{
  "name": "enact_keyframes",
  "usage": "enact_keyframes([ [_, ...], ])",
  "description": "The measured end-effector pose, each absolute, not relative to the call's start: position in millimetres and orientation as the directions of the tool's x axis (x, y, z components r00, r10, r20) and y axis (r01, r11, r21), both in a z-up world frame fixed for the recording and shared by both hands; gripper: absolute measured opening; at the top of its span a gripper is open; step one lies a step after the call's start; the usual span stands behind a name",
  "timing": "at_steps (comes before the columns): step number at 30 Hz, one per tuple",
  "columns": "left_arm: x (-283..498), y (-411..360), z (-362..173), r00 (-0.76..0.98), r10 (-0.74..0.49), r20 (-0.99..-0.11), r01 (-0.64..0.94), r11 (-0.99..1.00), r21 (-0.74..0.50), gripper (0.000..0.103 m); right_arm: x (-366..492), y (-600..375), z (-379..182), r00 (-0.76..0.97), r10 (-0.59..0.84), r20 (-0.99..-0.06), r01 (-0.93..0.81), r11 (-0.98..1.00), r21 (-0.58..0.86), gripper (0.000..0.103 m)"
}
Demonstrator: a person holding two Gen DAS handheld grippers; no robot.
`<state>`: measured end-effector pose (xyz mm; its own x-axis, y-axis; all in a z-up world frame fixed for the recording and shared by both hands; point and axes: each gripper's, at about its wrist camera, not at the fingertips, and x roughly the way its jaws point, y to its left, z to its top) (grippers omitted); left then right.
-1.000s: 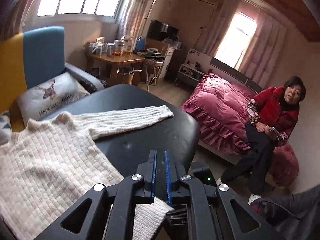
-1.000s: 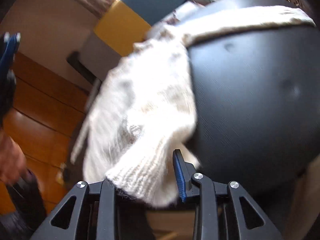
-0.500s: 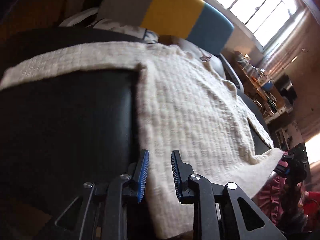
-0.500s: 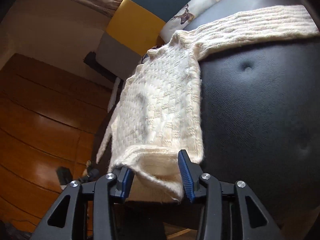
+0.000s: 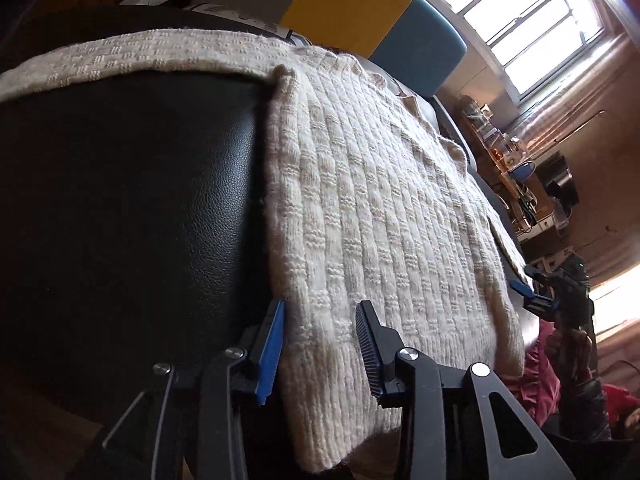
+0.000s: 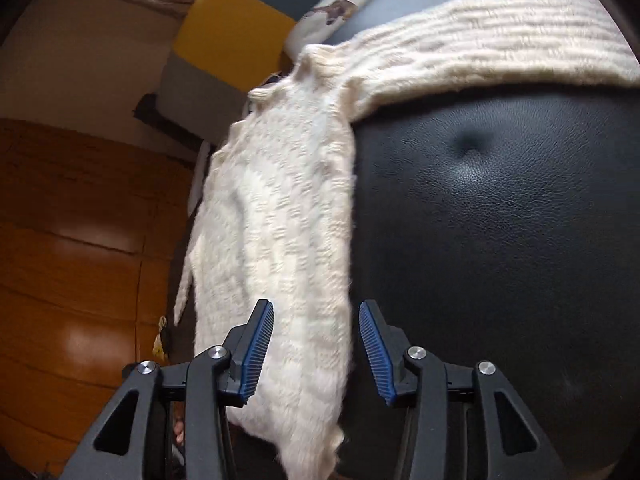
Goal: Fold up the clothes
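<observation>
Widening since a moment ago, both the left gripper (image 5: 320, 344) and right gripper (image 6: 316, 344) now straddle the sweater (image 5: 380, 200) hem between parted fingers, poised to pinch.

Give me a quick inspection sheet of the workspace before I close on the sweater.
Surface: black leather top, one tuft dimple, bare beside the knit.
Job's things: cream knit sweater laid flat, sleeves spread, hem hanging over the near edge.
Clutter: nothing seen on the top.
Grippers: left gripper open, straddling one hem corner; right gripper open, straddling the other.
Cables: nothing seen.
Surroundings: yellow and blue chair, printed cushion, window, crowded table beyond.
</observation>
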<state>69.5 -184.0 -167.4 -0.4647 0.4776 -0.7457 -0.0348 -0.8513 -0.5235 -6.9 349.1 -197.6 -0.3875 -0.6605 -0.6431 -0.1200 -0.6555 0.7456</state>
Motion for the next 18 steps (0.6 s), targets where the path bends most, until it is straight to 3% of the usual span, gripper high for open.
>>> enact_keyframes([
  [8,69.2,-171.3,-168.9,-0.493,0.463,-0.736,-0.059,-0.862,-0.503,0.057,-45.3,316.7,-213.7,-0.342,-0.706,-0.620,-0.043,-0.648,0.761,0.045],
  [11,67.0,-165.5,-170.3,-0.490,0.467,-0.736,-0.055,-0.859,-0.508,0.074,-44.7,316.0,-215.2,-0.334,-0.712,-0.617,-0.025,-0.648,0.761,0.045],
  [12,65.1,-163.2,-172.4,-0.473,0.471,-0.745,-0.047,-0.857,-0.513,0.075,-45.1,316.2,-215.5,-0.331,-0.704,-0.628,-0.027,-0.658,0.753,0.039],
  [13,62.8,-161.5,-173.7,-0.466,0.462,-0.755,-0.035,-0.862,-0.506,0.074,-45.6,316.4,-215.8,-0.327,-0.697,-0.638,-0.030,-0.668,0.744,0.024],
  [14,60.7,-160.7,-173.7,-0.469,0.437,-0.768,-0.021,-0.874,-0.485,0.072,-45.8,315.1,-215.4,-0.331,-0.661,-0.673,-0.040,-0.703,0.710,0.014],
  [15,58.5,-159.9,-173.6,-0.473,0.410,-0.780,-0.007,-0.887,-0.462,0.057,-45.0,309.2,-211.4,-0.338,-0.625,-0.704,-0.018,-0.743,0.669,0.008],
  [16,56.3,-159.3,-173.0,-0.477,0.369,-0.798,0.004,-0.907,-0.421,0.043,-43.9,302.7,-206.9,-0.345,-0.588,-0.731,0.007,-0.781,0.624,0.009],
  [17,53.5,-160.5,-172.8,-0.475,0.360,-0.803,0.008,-0.911,-0.412,0.012,-44.3,293.6,-200.8,-0.343,-0.548,-0.763,0.033,-0.819,0.573,0.009],
  [18,50.2,-164.2,-173.4,-0.460,0.410,-0.788,0.015,-0.883,-0.468,0.011,-45.6,282.8,-192.6,-0.340,-0.529,-0.778,0.072,-0.839,0.539,0.009],
])
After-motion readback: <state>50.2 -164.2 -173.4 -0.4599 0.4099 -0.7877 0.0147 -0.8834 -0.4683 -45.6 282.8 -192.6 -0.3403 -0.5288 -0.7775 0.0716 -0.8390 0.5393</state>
